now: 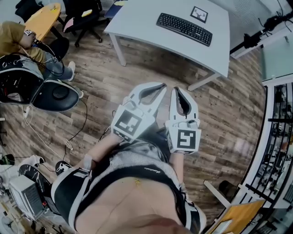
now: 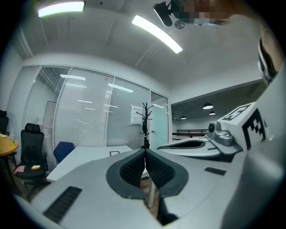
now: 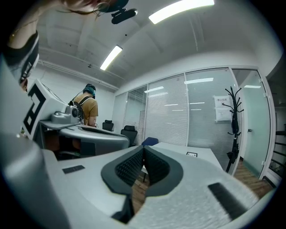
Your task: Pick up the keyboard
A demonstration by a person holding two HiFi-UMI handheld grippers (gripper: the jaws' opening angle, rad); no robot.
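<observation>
A black keyboard [image 1: 184,28] lies on a white table [image 1: 142,23] at the far side of the room in the head view. Both grippers are held side by side in front of the person's body, well short of the table. My left gripper [image 1: 161,86] is shut with nothing between its pads, and its tip [image 2: 145,152] points level toward the table [image 2: 89,156]. My right gripper [image 1: 177,89] is also shut and empty; its closed pads [image 3: 144,150] point at the table [image 3: 187,154]. The keyboard does not show in either gripper view.
A marker card [image 1: 199,14] lies on the table beyond the keyboard. Wooden floor [image 1: 151,64] separates me from the table. A seated person [image 1: 18,39] and office chairs [image 1: 55,93] are at the left. A coat stand [image 2: 145,123] and glass partitions stand behind the table.
</observation>
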